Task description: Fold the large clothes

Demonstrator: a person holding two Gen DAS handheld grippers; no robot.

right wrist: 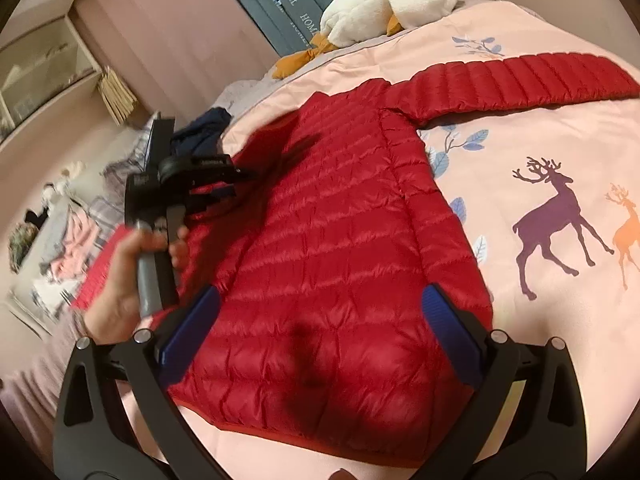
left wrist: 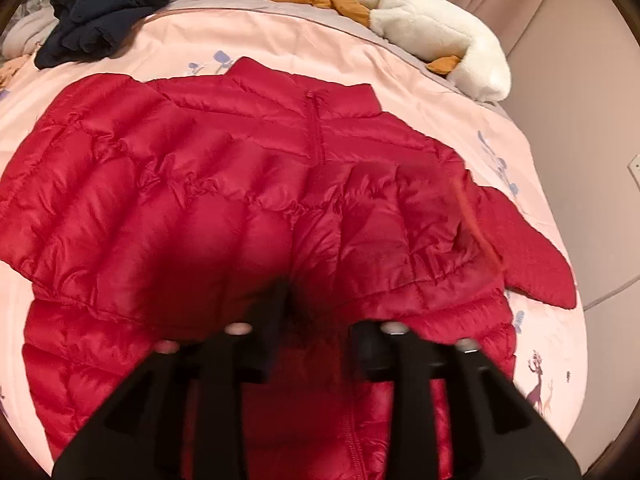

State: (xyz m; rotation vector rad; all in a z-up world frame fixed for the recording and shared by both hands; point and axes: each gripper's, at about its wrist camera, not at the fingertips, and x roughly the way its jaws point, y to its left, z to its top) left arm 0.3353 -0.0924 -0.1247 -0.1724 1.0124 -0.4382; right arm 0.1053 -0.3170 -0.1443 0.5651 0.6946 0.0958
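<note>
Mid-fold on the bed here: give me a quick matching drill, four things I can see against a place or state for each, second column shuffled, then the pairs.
Things:
1. red puffer jacket
2. navy garment
3. white plush goose
4. right gripper

Places or states:
A. bunched in a heap beyond the jacket's left shoulder in the left wrist view
B. open, over the hem
C. spread flat on the pink quilt, one sleeve stretched out
D. lying by the headboard, orange feet showing

Pairs: 1-C, 2-A, 3-D, 4-B
</note>
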